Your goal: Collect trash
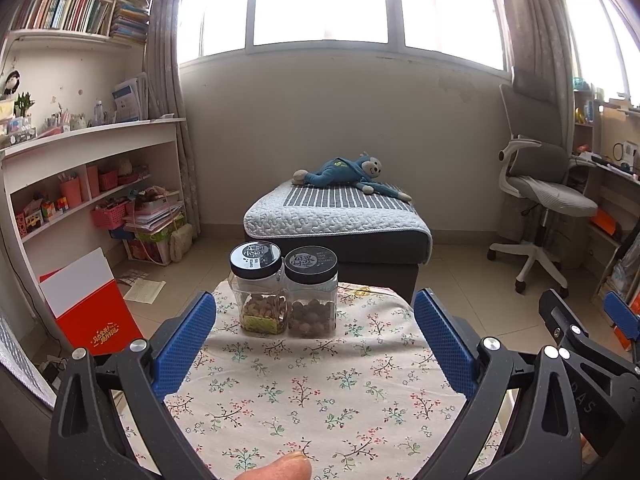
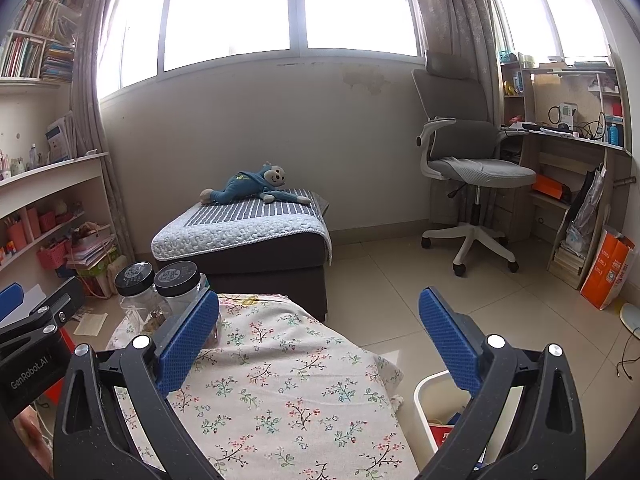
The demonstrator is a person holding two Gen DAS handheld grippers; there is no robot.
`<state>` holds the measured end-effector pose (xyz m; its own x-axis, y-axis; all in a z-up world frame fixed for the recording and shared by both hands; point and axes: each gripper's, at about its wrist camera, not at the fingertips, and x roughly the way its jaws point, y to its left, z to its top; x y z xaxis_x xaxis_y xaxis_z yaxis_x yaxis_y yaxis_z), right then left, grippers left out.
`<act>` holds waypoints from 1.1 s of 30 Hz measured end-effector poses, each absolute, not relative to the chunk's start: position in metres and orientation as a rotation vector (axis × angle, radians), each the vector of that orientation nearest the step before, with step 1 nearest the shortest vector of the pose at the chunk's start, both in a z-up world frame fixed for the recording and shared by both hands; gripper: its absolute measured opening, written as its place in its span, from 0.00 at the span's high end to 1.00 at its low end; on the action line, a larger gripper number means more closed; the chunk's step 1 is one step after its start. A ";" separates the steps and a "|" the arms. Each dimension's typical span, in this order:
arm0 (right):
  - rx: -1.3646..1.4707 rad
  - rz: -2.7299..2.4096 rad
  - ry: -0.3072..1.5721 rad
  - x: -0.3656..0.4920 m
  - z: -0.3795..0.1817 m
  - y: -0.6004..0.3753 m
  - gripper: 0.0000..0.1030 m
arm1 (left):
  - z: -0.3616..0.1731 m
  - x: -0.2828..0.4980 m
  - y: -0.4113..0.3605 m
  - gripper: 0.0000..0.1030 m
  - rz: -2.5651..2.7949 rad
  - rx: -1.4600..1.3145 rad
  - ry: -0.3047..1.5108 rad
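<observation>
Both grippers hang above a small table draped in a floral tablecloth (image 1: pixel 312 392). The left gripper (image 1: pixel 316 340) has its blue-padded jaws spread wide with nothing between them but cloth. The right gripper (image 2: pixel 320 344) is just as wide apart and empty, held over the table's right edge.

At the far end of the table stand two clear plastic jars with black lids, touching side by side. The left jar (image 1: pixel 260 292) holds pale nuts and the right jar (image 1: pixel 312 292) holds dark round ones. From the right wrist view the same pair sits just past the left blue finger (image 2: pixel 188 340).

A white trash bin (image 2: pixel 436 408) stands on the floor tight against the table's right side, under the right gripper's right finger. Some red and blue scraps (image 2: pixel 446 426) lie inside it; what they are I cannot tell.

Beyond the table a blue plush monkey (image 1: pixel 344 172) sprawls on a striped ottoman (image 1: pixel 340 220). A grey office chair (image 2: pixel 472 176) stands by the desk to the right.
</observation>
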<state>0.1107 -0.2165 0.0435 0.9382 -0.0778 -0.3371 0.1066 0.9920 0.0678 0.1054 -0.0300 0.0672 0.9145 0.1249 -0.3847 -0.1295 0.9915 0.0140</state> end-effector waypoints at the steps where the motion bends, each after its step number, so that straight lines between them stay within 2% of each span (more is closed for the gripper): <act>1: 0.086 -0.095 0.341 0.111 0.044 -0.216 0.07 | 0.067 0.106 -0.030 0.06 0.133 -0.010 0.394; 33: 0.082 -0.095 0.346 0.110 0.033 -0.217 0.07 | 0.059 0.110 -0.031 0.07 0.080 -0.032 0.392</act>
<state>0.1097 -0.2170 0.0335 0.9364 -0.0790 -0.3419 0.1071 0.9922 0.0641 0.1100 -0.0314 0.0592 0.9210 0.0719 -0.3829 -0.0844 0.9963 -0.0159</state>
